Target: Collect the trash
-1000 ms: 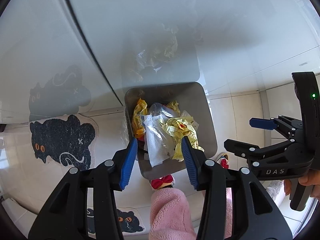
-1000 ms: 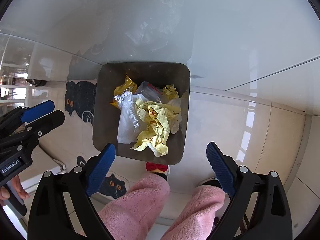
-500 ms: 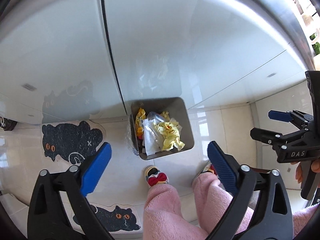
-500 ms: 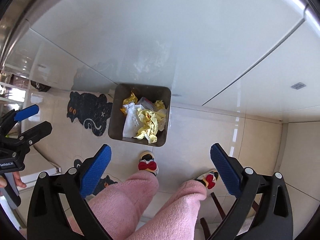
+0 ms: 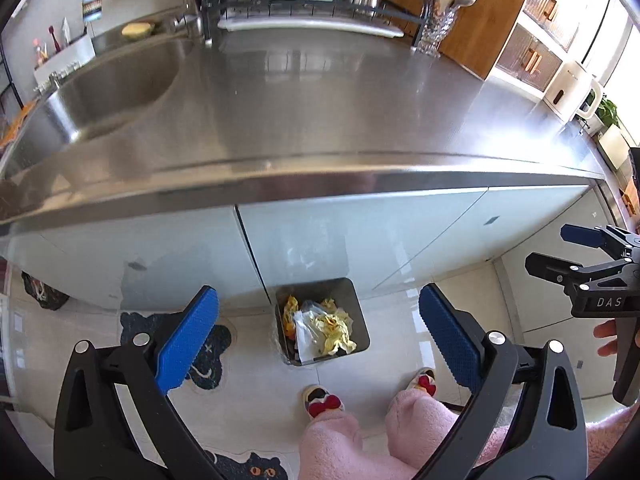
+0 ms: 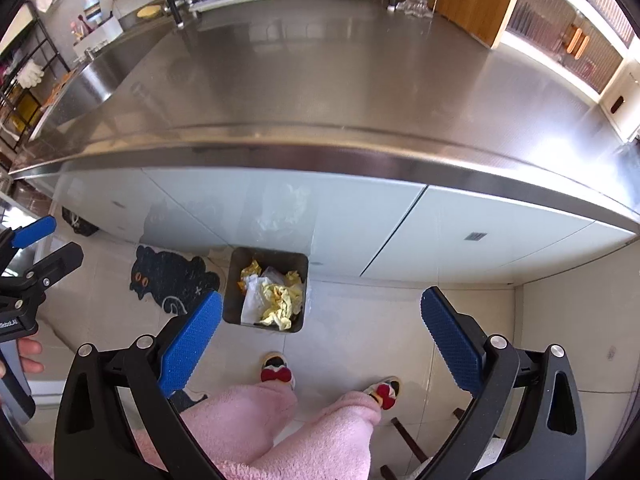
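A square metal bin (image 5: 356, 304) (image 6: 234, 280) stands on the floor against the white cabinet fronts. It holds crumpled yellow paper (image 5: 334, 330) (image 6: 280, 304), clear plastic and a yellow wrapper. My left gripper (image 5: 320, 336) hangs high above the bin, open, with nothing between its blue pads. My right gripper (image 6: 320, 336) is likewise open and empty, well above the floor. Each gripper shows at the edge of the other's view: the right one (image 5: 568, 252) and the left one (image 6: 44, 240).
A stainless steel counter (image 5: 320, 100) (image 6: 340, 72) with a sink (image 5: 112, 80) fills the upper half of both views. A dish rack (image 5: 304, 0) and a glass vase (image 5: 436, 28) stand at its back. Black cat mats (image 6: 172, 276) lie on the tiled floor. The person's pink-trousered legs (image 6: 260, 412) stand before the bin.
Both grippers have risen far from the bin, which now looks small. The left jaws went from narrow to wide open. The counter top has come into view.
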